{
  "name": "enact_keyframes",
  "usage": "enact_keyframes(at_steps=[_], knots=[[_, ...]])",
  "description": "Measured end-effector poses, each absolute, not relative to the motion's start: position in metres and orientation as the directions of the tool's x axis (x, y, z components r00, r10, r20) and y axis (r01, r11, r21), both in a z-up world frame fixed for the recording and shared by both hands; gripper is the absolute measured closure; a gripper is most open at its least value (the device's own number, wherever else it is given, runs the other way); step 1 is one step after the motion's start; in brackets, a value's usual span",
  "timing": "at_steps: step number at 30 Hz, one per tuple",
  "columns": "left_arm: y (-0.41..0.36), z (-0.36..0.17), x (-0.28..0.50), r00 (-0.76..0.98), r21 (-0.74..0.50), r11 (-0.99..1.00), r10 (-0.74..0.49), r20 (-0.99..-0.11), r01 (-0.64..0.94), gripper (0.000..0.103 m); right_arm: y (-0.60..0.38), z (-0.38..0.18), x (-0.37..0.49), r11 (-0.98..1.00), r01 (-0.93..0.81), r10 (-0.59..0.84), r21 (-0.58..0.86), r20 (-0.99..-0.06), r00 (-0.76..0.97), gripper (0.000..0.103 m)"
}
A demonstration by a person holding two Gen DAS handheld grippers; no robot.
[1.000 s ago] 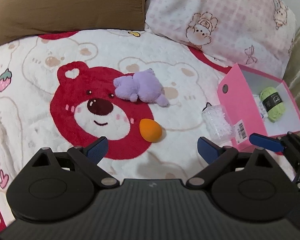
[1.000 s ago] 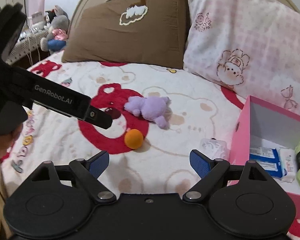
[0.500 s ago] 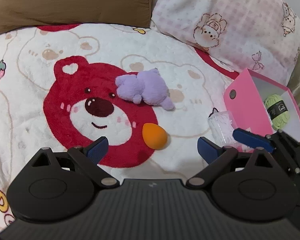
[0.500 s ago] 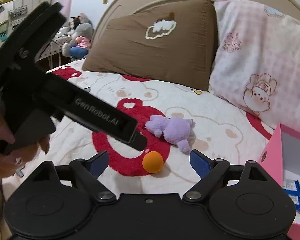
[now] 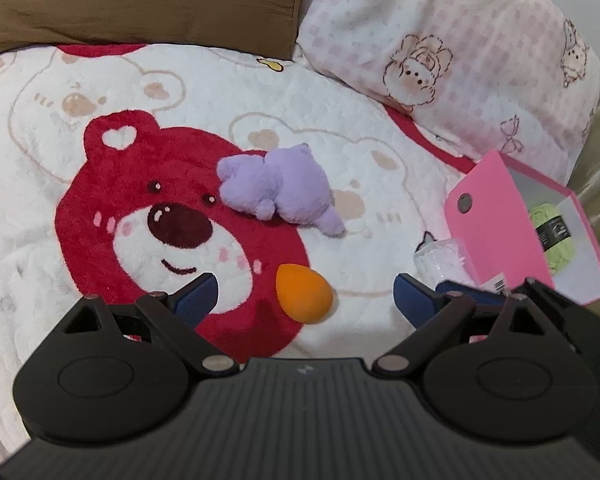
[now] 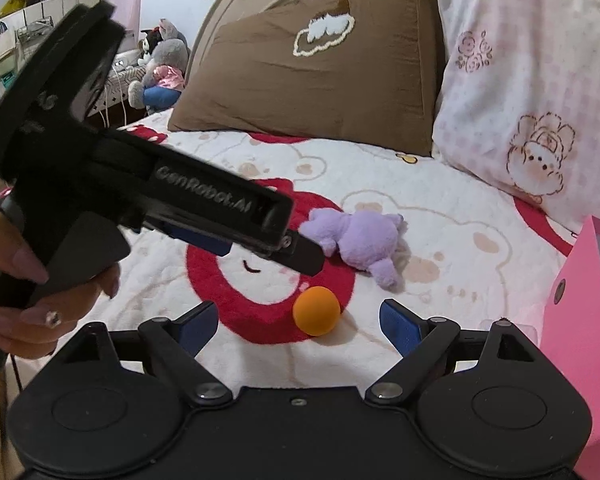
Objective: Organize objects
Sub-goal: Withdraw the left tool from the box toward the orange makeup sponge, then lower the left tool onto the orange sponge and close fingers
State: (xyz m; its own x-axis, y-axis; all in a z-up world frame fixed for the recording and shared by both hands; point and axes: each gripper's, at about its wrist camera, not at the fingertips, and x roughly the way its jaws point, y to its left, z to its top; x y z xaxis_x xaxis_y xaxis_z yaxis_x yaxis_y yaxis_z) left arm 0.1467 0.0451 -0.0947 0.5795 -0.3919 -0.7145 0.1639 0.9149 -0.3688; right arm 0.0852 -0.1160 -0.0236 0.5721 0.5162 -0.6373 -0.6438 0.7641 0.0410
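Note:
An orange egg-shaped sponge (image 5: 305, 298) lies on the bear-print blanket, just ahead of my open, empty left gripper (image 5: 305, 296). It also shows in the right wrist view (image 6: 317, 310), between the fingers of my open, empty right gripper (image 6: 299, 320). A purple plush toy (image 5: 278, 189) lies beyond it; it also shows in the right wrist view (image 6: 360, 242). A pink box (image 5: 496, 232) at the right holds a green yarn ball (image 5: 550, 234). A clear plastic packet (image 5: 440, 260) lies against the box. The left gripper's body (image 6: 148, 192) crosses the right wrist view above the sponge.
A brown pillow (image 6: 324, 76) and a pink patterned pillow (image 6: 532, 92) lean at the head of the bed. Stuffed toys (image 6: 160, 76) and shelves stand beyond the bed's left side. The pink box wall (image 6: 572, 344) stands close on the right.
Both grippers have moved toward the orange sponge. The left gripper has come lower and further into the right wrist view. Both stay open.

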Motion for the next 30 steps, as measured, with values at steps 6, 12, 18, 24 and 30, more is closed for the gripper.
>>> enact_keyframes(at_steps=[6,12,18,24,30], knots=[[0.048,-0.108,0.148,0.558,-0.404,0.903,-0.414,-0.72,0.148,0.011,-0.099,-0.023,0.096,0.779,-0.626,0.466,0.017,-0.683,0.562,0.013],[0.055,-0.116,0.151,0.58,-0.416,0.901,-0.404,-0.708,0.121,0.028,-0.085,-0.037,0.106,0.777,-0.629,0.446,0.002,-0.706,0.55,0.019],[0.054,-0.128,0.154,0.585,-0.44,0.887,-0.434,-0.685,0.141,0.043,-0.079,-0.062,0.112,0.784,-0.62,0.431,-0.001,-0.719,0.546,0.031],[0.047,-0.145,0.157,0.524,-0.485,0.867,-0.469,-0.711,0.118,0.062,-0.081,-0.077,0.125,0.812,-0.582,0.421,0.045,-0.735,0.531,0.036],[0.043,-0.144,0.158,0.546,-0.461,0.878,-0.452,-0.705,0.131,0.065,-0.082,-0.083,0.123,0.826,-0.561,0.42,0.048,-0.717,0.556,0.043]])
